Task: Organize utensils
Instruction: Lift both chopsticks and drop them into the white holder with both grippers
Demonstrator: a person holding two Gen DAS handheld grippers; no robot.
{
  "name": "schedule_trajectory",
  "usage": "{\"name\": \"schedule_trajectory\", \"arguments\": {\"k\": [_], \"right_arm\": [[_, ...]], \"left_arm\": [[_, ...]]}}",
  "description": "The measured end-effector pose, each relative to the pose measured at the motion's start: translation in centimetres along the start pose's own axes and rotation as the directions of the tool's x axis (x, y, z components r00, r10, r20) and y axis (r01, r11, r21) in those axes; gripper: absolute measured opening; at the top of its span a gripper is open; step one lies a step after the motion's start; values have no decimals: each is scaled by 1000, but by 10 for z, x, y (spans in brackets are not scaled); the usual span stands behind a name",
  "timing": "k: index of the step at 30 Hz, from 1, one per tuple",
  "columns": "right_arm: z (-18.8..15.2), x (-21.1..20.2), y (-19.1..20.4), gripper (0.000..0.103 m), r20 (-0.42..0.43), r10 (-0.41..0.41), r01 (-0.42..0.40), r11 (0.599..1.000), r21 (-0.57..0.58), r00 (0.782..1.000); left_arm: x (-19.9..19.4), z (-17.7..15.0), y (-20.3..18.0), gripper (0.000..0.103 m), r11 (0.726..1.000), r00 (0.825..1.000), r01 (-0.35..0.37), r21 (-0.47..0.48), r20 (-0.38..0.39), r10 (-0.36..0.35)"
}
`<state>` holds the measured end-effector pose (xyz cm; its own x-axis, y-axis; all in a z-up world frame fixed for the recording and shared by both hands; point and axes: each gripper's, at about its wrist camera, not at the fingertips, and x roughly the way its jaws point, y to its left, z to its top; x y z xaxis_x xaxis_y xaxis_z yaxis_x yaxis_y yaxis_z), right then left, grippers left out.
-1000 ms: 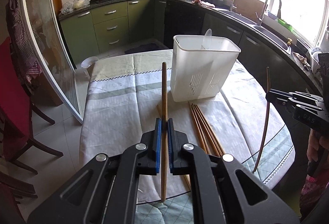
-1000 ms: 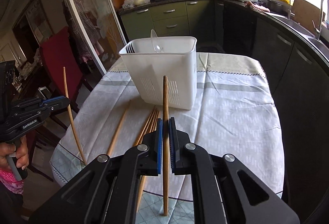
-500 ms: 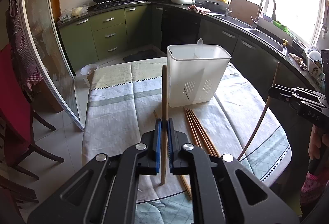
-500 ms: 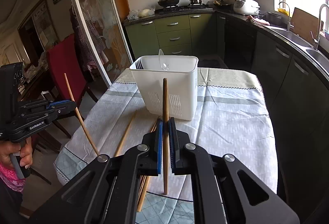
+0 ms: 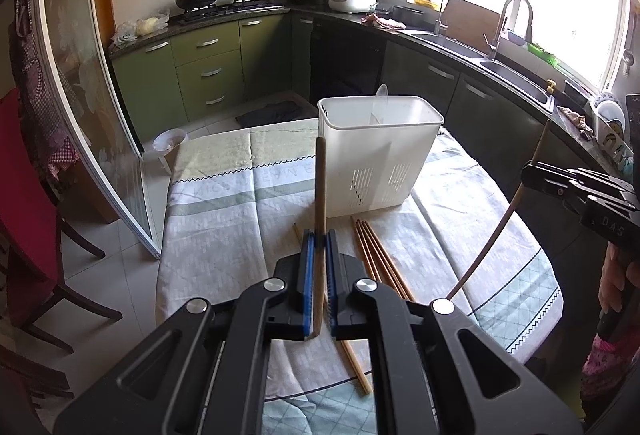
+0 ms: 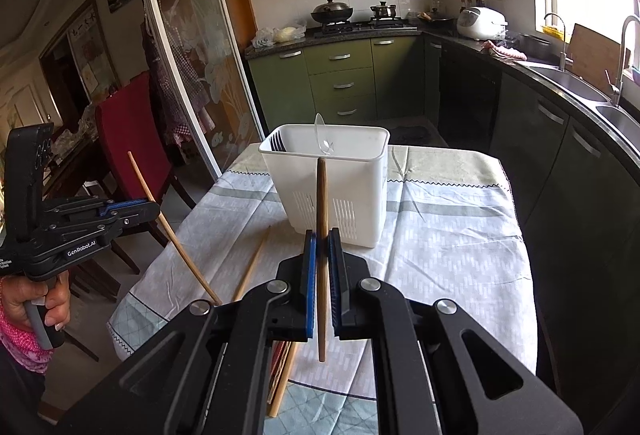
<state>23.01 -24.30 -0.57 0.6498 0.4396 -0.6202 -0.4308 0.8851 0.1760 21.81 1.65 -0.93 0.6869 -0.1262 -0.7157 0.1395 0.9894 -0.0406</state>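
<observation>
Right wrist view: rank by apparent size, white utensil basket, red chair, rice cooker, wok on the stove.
1. Red chair, edging the basket
2. White utensil basket, close enough to the chair that nearness may decide it
3. Rice cooker
4. Wok; about level with the cooker, both far, order unsure

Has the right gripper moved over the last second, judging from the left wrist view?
Yes. The right gripper has risen: against the table, the lower tip of its chopstick sits higher than before.
</observation>
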Motion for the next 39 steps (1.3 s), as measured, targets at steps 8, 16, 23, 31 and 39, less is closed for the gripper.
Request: {"name": "schedule_trajectory", "arguments": {"k": [8,16,23,31,39], "right_arm": [[16,-9,5,7,27,5,-4,1000,-22,1000],[49,-26,9,7,73,22,-19,999,-42,997],[89,-47,6,7,141,22,-17,999,-38,990],[145,-61,-4,7,225,15,-14,1000,-8,974],[197,-32,-19,7,299,-46,34,998,44,953]], "left_arm": [[-11,16,-4,6,1000,999,15,12,32,-15],[-35,56,-17,6,998,995,53,36,88,-56],[-62,109,-31,6,997,982,39,70,179,-51],[-65,166,-37,6,998,959,46,45,277,-57],[-10,181,-35,6,999,968,32,21,248,-36]]}}
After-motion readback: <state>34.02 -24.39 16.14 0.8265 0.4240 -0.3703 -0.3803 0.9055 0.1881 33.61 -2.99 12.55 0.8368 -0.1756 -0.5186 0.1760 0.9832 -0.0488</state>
